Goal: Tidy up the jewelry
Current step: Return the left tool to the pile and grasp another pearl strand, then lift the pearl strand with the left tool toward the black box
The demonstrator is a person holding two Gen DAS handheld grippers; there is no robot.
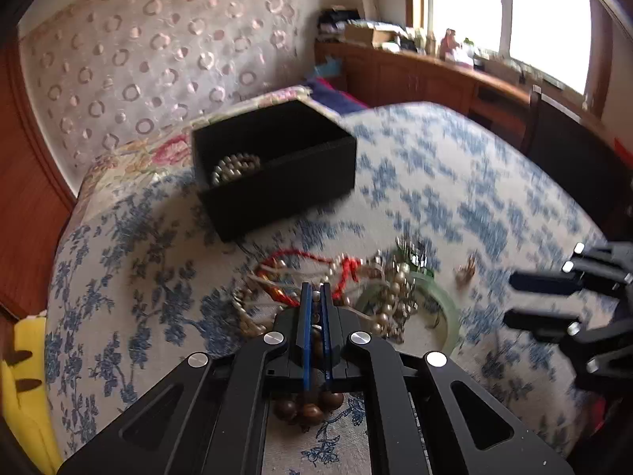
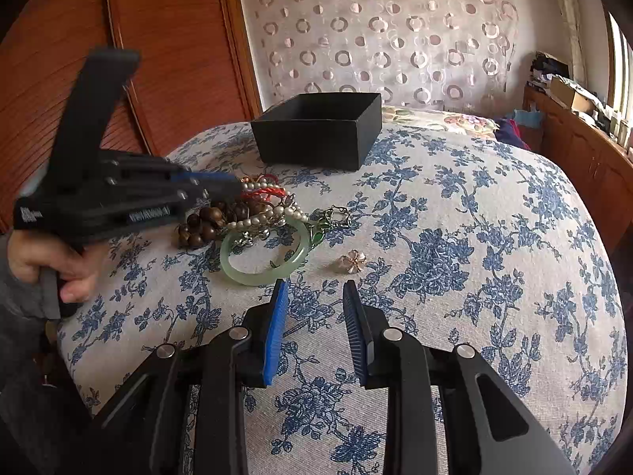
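A black open box (image 1: pixel 277 166) stands on the bed; a pearl strand (image 1: pixel 235 168) lies inside it. The box also shows in the right wrist view (image 2: pixel 316 134). In front of it lies a tangle of jewelry: a red cord (image 1: pixel 348 273), pearl strands (image 2: pixel 261 217), a green jade bangle (image 2: pixel 265 257), a flower brooch (image 2: pixel 353 260). My left gripper (image 1: pixel 315 293) is shut on a brown wooden bead bracelet (image 1: pixel 304 409), which hangs below its fingers (image 2: pixel 201 221). My right gripper (image 2: pixel 314 297) is open and empty, just short of the bangle.
The bed has a blue floral cover (image 2: pixel 474 237) and a floral pillow (image 1: pixel 158 150) behind the box. A wooden wardrobe (image 2: pixel 158 39) stands on the left, a cluttered wooden cabinet (image 1: pixel 415 71) under the window on the right.
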